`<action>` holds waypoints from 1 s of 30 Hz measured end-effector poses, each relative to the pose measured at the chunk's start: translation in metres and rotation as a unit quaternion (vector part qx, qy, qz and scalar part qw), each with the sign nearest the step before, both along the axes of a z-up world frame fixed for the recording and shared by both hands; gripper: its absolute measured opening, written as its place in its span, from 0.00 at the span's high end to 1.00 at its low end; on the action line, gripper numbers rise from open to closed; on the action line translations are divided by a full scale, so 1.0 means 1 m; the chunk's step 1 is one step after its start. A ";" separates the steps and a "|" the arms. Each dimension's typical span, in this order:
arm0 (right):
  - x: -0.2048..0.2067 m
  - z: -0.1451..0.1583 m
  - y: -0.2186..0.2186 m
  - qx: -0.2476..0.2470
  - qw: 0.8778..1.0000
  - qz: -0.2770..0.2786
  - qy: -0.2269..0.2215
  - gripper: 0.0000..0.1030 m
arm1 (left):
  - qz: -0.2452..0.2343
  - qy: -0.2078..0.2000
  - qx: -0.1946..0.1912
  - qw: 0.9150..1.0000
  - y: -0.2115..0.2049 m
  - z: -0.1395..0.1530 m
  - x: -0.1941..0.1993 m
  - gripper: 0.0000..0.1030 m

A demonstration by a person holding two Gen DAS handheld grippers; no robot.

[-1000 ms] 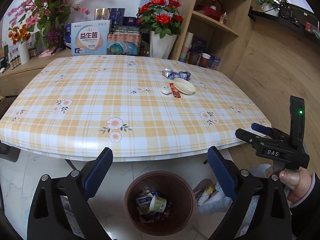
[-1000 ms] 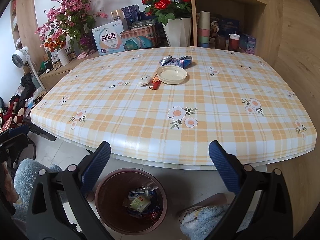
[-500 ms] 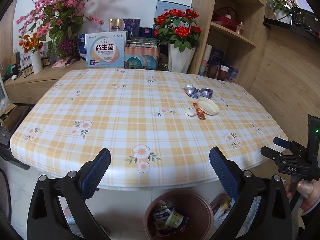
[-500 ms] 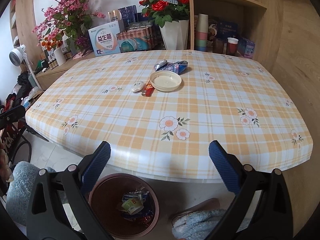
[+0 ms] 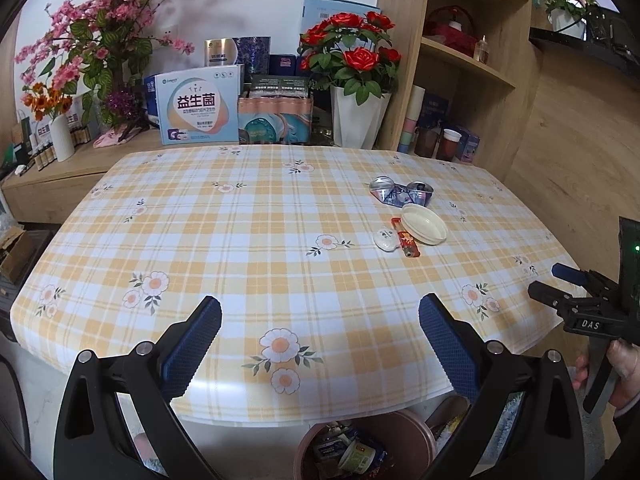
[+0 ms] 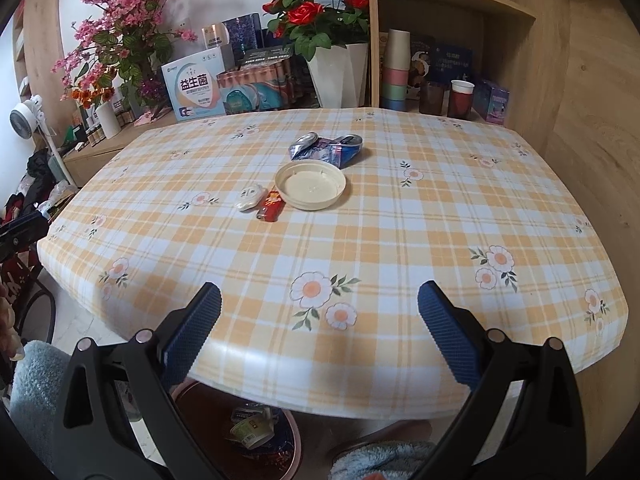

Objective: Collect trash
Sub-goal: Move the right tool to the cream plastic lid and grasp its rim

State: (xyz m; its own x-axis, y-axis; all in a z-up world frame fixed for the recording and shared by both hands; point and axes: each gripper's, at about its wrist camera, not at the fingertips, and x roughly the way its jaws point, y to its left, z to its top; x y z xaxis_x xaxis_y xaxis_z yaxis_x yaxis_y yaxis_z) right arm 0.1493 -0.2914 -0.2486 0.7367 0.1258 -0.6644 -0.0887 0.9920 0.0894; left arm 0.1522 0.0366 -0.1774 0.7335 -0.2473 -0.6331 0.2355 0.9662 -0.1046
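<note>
Both claws, left gripper (image 5: 320, 320) and right gripper (image 6: 319, 308), gape empty over the table's near edge (image 6: 320, 392); mid-frame lie one crushed can (image 6: 328, 146), one lid (image 6: 310, 184), one lighter (image 6: 271, 209), one white packet (image 6: 249, 197).

Probably home: tablecloth (image 5: 248, 240), flowers (image 5: 352, 40).

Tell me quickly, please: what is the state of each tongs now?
Left tongs: open, holding nothing, over the near edge of the yellow plaid tablecloth.
Right tongs: open, holding nothing.
</note>
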 end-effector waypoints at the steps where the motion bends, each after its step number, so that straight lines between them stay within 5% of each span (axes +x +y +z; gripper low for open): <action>1: 0.003 -0.001 -0.002 0.000 1.000 -0.001 -0.001 0.06 | -0.003 0.001 0.001 1.000 -0.002 -0.002 0.004 0.06; 14: 0.075 -0.025 -0.011 0.001 0.999 0.023 0.033 0.06 | -0.026 0.018 0.000 0.999 -0.027 -0.021 0.053 0.06; 30: 0.190 -0.046 0.037 0.006 0.993 0.059 0.103 0.06 | -0.028 0.034 -0.015 0.999 -0.041 -0.046 0.122 0.06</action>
